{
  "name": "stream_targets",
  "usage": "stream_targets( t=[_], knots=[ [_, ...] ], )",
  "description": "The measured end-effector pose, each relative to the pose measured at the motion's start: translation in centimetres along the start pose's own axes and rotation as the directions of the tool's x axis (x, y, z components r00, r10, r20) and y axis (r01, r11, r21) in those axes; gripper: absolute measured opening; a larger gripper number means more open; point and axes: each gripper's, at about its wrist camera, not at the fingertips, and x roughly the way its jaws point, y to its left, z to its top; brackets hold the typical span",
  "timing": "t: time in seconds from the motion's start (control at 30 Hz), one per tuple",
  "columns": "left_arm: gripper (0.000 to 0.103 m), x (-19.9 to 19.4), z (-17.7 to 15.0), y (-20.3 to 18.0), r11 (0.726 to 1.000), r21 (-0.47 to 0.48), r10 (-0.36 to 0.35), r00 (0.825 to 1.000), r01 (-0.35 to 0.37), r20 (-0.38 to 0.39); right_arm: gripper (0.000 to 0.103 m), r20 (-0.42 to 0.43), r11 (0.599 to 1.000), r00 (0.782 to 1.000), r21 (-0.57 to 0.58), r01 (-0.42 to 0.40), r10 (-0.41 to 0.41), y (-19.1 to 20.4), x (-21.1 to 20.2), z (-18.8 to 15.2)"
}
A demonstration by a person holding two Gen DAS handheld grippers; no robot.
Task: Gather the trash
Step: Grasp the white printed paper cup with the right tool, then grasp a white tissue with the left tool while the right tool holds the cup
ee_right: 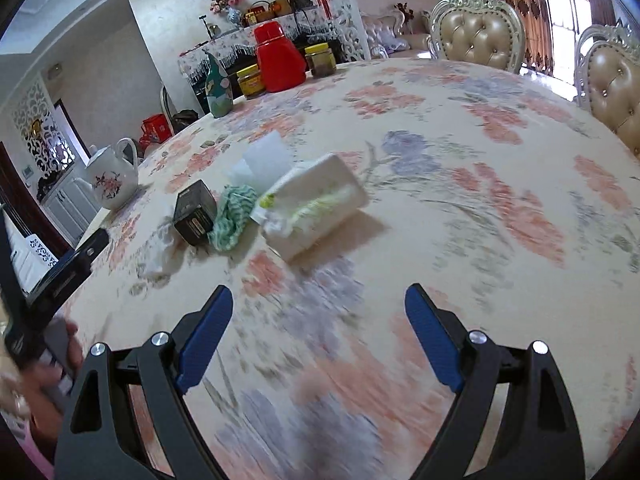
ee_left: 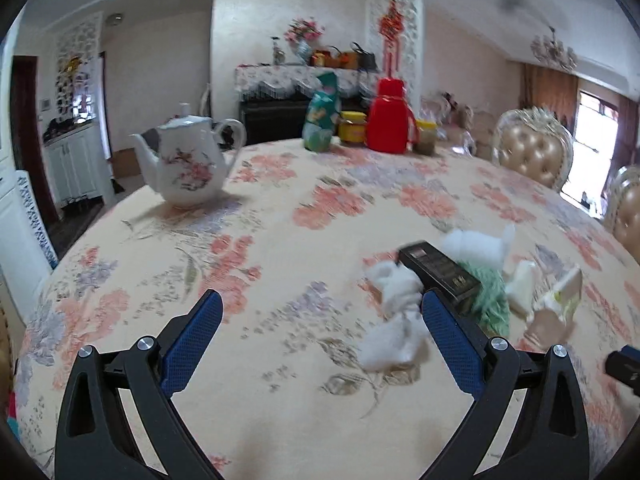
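A pile of trash lies on the floral tablecloth. In the left wrist view it is at the right: crumpled white tissue, a dark box, a green wrapper and a white carton. In the right wrist view the dark box, green wrapper, white carton and a white tissue sit ahead and left. My left gripper is open and empty, its right finger close to the tissue. My right gripper is open and empty, short of the carton.
A white floral teapot stands far left. A red jug, yellow-lidded jars and a green bag stand at the far edge. Padded chairs ring the right side. The left gripper's body shows at the right view's left edge.
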Motion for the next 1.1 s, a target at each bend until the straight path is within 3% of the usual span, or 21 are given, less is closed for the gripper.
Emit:
stream_targets(
  t=[0.5, 0.7, 0.87, 0.97, 1.1],
  knots=[
    [0.095, 0.6, 0.6, 1.9, 0.996, -0.090, 0.019, 1.000, -0.021, -0.019, 0.085, -0.033, 0.992, 0.999, 0.126, 0.001, 0.003, 2.2, 7.8, 4.8],
    [0.095, 0.8, 0.5, 1.4, 0.998, -0.063, 0.018, 1.000, -0.019, -0.025, 0.085, -0.030, 0.987, 1.000, 0.161, 0.010, -0.005, 2.0, 9.3, 5.7],
    [0.095, 0.9, 0.4, 1.2, 0.998, -0.056, 0.010, 1.000, -0.012, -0.024, 0.063, -0.041, 0.991, 0.999, 0.129, 0.038, -0.033, 1.9, 10.2, 6.0],
    [0.095, 0.9, 0.4, 1.0, 0.999, -0.049, 0.014, 1.000, -0.015, -0.024, 0.056, -0.038, 0.993, 0.999, 0.118, 0.024, -0.019, 1.6, 10.1, 5.9],
    [0.095, 1.1, 0.3, 1.0, 0.999, -0.050, -0.003, 0.999, 0.001, -0.034, 0.055, -0.006, 0.998, 0.999, 0.046, 0.034, -0.034, 1.7, 8.4, 5.6]
  ],
)
